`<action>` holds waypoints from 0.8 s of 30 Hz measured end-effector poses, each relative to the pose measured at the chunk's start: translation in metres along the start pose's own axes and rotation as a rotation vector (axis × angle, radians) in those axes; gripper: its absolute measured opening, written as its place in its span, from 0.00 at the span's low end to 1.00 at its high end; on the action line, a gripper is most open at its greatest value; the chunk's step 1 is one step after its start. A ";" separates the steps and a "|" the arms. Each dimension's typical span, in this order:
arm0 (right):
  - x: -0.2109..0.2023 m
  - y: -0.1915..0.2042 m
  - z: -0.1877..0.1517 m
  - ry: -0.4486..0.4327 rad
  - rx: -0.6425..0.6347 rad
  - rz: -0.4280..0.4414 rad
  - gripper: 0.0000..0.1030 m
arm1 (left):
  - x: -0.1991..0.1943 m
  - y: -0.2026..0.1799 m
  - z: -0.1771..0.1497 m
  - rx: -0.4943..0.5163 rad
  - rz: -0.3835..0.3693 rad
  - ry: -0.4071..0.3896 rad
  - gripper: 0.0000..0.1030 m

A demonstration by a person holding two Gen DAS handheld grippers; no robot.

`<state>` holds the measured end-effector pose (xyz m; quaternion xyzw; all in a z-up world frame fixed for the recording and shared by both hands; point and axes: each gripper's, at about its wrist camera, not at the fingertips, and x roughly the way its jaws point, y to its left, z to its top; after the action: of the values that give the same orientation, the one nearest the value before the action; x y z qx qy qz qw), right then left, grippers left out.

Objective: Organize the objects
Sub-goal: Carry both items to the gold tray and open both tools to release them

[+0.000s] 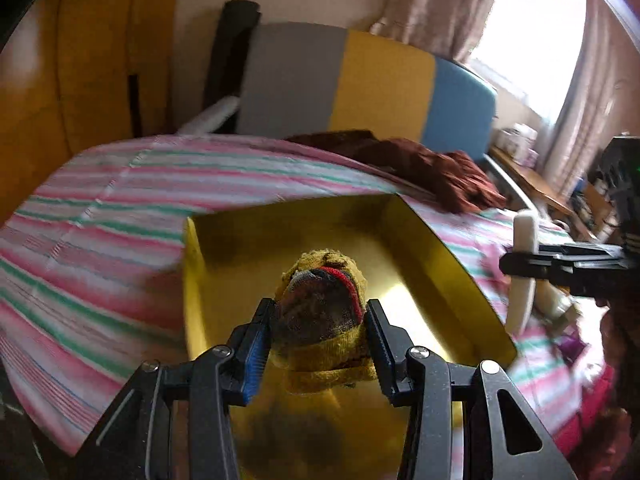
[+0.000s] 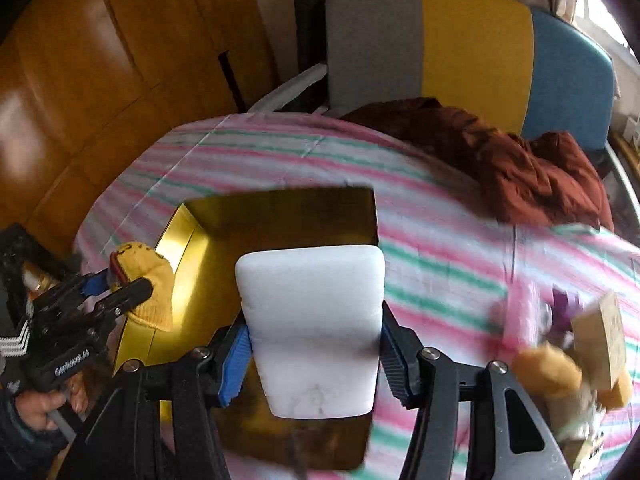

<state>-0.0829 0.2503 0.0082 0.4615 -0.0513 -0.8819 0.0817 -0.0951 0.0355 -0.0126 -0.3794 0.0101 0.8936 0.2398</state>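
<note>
An open gold box (image 1: 440, 248) lies on a striped bed. My left gripper (image 1: 320, 308) is shut on a rolled yellow sock (image 1: 320, 280) with red and grey patterning, held above the box's inside. In the right wrist view my right gripper (image 2: 314, 324) is shut on a white sponge block (image 2: 316, 300), held upright over the box (image 2: 280, 216). The left gripper (image 2: 128, 284) with the sock (image 2: 152, 276) hangs at the box's left rim. The left wrist view also shows the right gripper (image 1: 520, 264) and sponge (image 1: 525, 240) just past the box's right wall.
The pink, green and white striped sheet (image 1: 100, 220) covers the bed. A rust-brown garment (image 2: 520, 160) lies near the grey, yellow and blue headboard (image 2: 472, 48). Small blurred items, including a wooden block (image 2: 604, 340), lie at right. A wooden wardrobe (image 2: 80, 80) stands at left. A person's hand (image 2: 36, 404) grips the left handle.
</note>
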 end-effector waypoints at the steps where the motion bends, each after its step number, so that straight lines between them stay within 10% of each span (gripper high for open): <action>1: 0.006 0.003 0.009 -0.014 0.006 -0.003 0.59 | 0.005 0.004 0.007 0.006 0.027 -0.006 0.47; 5: 0.009 0.004 0.023 -0.038 0.042 0.004 0.81 | 0.007 0.018 0.027 -0.042 0.110 -0.059 0.89; 8: 0.005 0.004 0.017 -0.058 0.065 0.021 0.81 | -0.009 0.024 0.029 -0.062 0.143 -0.119 0.97; 24: -0.015 0.036 -0.041 -0.126 0.005 -0.086 0.81 | -0.044 -0.005 -0.010 -0.116 0.130 -0.092 0.99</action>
<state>-0.0375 0.2168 0.0031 0.4072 -0.0387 -0.9117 0.0391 -0.0600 0.0194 0.0109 -0.3498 -0.0283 0.9228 0.1592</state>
